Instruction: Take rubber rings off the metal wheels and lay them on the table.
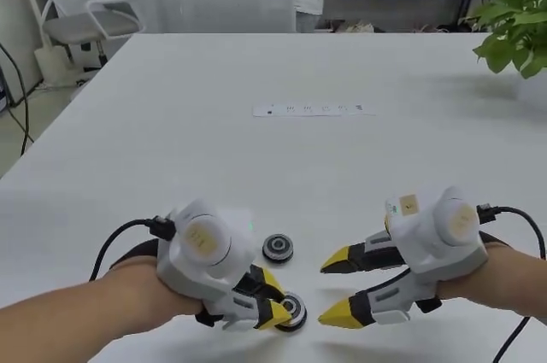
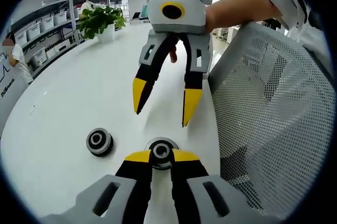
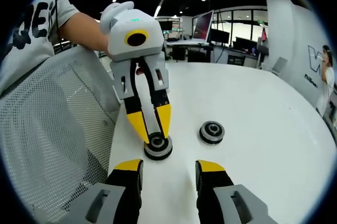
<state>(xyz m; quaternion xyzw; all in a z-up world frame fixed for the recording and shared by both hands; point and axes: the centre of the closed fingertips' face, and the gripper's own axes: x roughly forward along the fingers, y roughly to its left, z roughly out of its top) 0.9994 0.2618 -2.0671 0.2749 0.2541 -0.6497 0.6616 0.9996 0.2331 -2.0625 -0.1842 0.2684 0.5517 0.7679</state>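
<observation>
Here we see the left gripper point(image 2: 161, 156), white and grey with yellow tips, down low on the big white table point(image 1: 256, 158). Its jaws are almost closed. They pinch a small round metal wheel with a black rubber ring point(image 3: 158, 149) between their yellow tips. This wheel lies flat on the table, close to the edge where we stand.

The right gripper point(image 1: 338, 289) looks the same as the left one. Its jaws are wide open and they hold nothing. Its yellow tips point at the pinched wheel from the right side, near it but not touching it. We cannot tell if this gripper rests on the table or hangs just above it.

A second small metal wheel with a black ring point(image 1: 278, 248) lies flat on the table too. It sits just past the first wheel, a little way from both grippers, and nothing touches it. Both wheels have their black rings on.

Farther back on the table lies a thin white paper strip with tiny marks point(image 1: 314, 109). A green leafy plant point(image 1: 517, 34) stands at the far right side. Behind us, in the gripper views, we see a grey mesh chair back point(image 2: 274, 103). Black cables point(image 1: 120, 239) run from the grippers along our arms.
</observation>
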